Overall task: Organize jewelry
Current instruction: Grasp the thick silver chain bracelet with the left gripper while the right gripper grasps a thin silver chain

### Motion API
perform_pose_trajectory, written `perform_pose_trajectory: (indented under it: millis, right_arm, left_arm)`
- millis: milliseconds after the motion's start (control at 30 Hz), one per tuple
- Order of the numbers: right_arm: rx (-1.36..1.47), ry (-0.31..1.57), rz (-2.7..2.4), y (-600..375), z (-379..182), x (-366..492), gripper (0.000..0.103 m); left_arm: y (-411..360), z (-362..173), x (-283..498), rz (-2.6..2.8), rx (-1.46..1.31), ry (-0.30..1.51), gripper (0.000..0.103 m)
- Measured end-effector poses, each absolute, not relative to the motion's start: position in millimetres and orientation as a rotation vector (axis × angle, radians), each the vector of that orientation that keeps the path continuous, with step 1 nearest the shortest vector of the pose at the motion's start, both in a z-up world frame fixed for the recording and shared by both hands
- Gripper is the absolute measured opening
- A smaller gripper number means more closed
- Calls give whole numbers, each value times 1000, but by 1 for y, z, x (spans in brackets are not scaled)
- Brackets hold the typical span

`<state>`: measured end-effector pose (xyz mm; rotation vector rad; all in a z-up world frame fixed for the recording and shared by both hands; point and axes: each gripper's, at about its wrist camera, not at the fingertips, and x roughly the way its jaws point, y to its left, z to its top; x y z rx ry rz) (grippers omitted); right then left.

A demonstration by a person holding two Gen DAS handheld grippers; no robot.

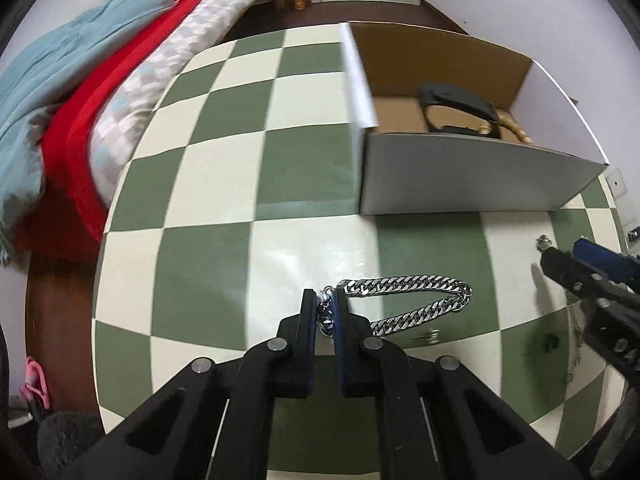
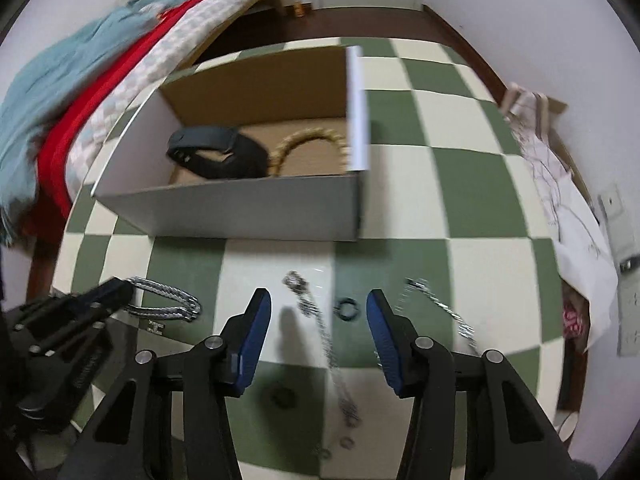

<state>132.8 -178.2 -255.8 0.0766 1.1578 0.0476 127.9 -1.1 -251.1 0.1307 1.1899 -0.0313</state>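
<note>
Clearly the left gripper (image 1: pixel 324 312) clamps the chain bracelet (image 1: pixel 416 300) for boxing (image 1: pixel 460 184); the right gripper (image 2: pixel 318 320) gapes over a thin chain (image 2: pixel 316 320).

- The chunky silver curb chain (image 1: pixel 416 300) lay looped on my checkered table, one end pinched.
- My box (image 2: pixel 240 212) held a black band (image 2: pixel 218 154) and gold beads (image 2: pixel 308 142).

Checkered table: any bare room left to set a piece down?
Yes. On the checkered table, the squares left of the cardboard box are bare, and so are those right of it in the right wrist view. It is crowded near both hand-held grippers: thick silver chain, thin chains, black ring.
</note>
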Motion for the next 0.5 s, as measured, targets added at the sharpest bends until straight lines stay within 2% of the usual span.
perform_pose_trajectory:
  millis: [167, 233, 267, 300, 500]
  right_arm:
    - [-11, 1143, 39, -160, -261, 134, 46]
    - [-26, 1140, 37, -157, -262, 134, 41]
    - [-20, 1153, 43, -156, -263, 134, 33]
    - [-24, 1146, 39, -155, -263, 134, 31]
    - [-37, 1138, 30, -154, -265, 131, 30]
  left_arm:
    - [-1, -249, 125, -31, 129, 1185, 5]
    - [0, -249, 128, -32, 124, 1185, 5]
    - [4, -251, 132, -33, 120, 1186, 5]
    - [5, -251, 134, -34, 117, 1187, 5]
    - [7, -252, 137, -36, 107, 1188, 5]
